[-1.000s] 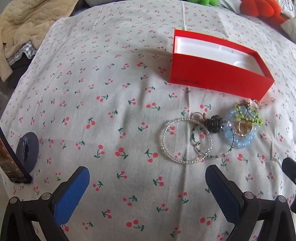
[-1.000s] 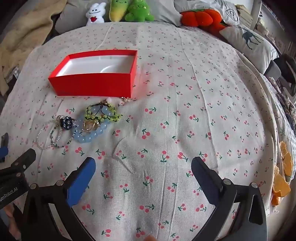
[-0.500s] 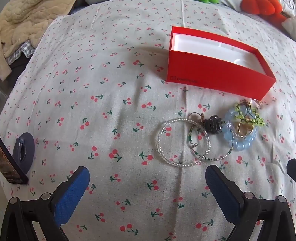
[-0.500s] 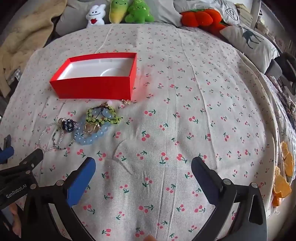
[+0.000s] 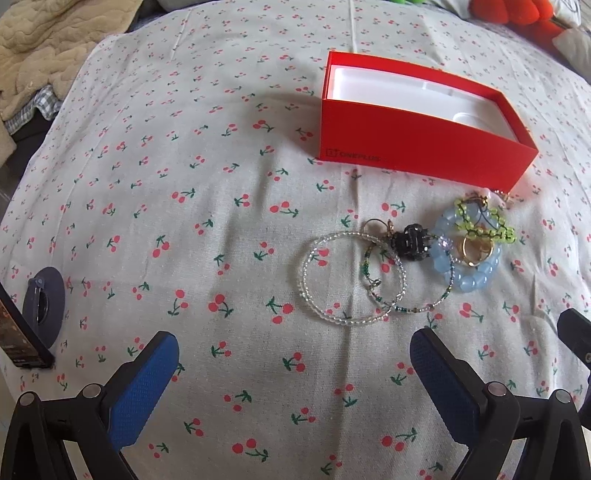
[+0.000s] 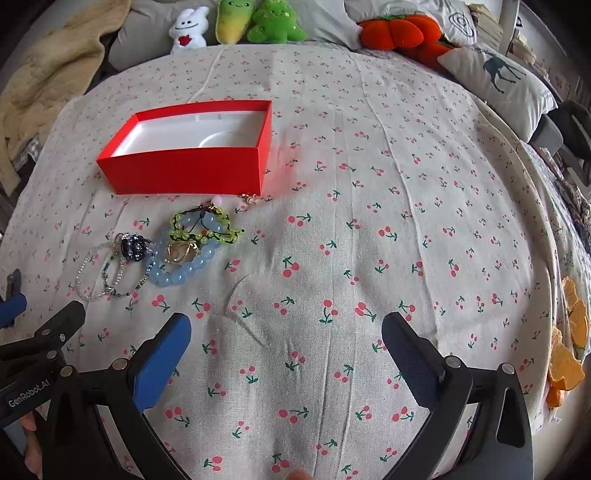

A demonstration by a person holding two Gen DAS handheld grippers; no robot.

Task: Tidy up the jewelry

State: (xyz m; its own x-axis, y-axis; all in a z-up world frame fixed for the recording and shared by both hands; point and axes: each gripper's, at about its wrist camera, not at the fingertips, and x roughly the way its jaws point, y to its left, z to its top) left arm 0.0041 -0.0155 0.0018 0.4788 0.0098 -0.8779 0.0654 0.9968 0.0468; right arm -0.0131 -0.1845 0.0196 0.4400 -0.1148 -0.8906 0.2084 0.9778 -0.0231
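Note:
An open red box (image 5: 424, 147) (image 6: 188, 168) with a white inside lies on the cherry-print cloth. In front of it sits a cluster of jewelry: a clear bead bracelet (image 5: 314, 291) (image 6: 84, 271), a thin green bead bracelet (image 5: 410, 308), a dark clip (image 5: 412, 242) (image 6: 133, 246), a pale blue bead bracelet (image 5: 471, 277) (image 6: 181, 271), a yellow-green bracelet (image 5: 491, 229) (image 6: 207, 229) and gold rings (image 5: 474, 253) (image 6: 179, 252). My left gripper (image 5: 293, 373) is open, just short of the clear bracelet. My right gripper (image 6: 286, 354) is open over bare cloth, right of the cluster.
A dark phone (image 5: 18, 341) and a round grey disc (image 5: 44, 301) lie at the left edge. Plush toys (image 6: 255, 22) and pillows (image 6: 495, 77) line the far side. A beige blanket (image 5: 48, 48) is heaped at the far left. Orange pieces (image 6: 570, 347) lie far right.
Both wrist views have drifted slightly; the box and the jewelry sit a little lower in the frames. Nothing was picked up and both grippers stay open.

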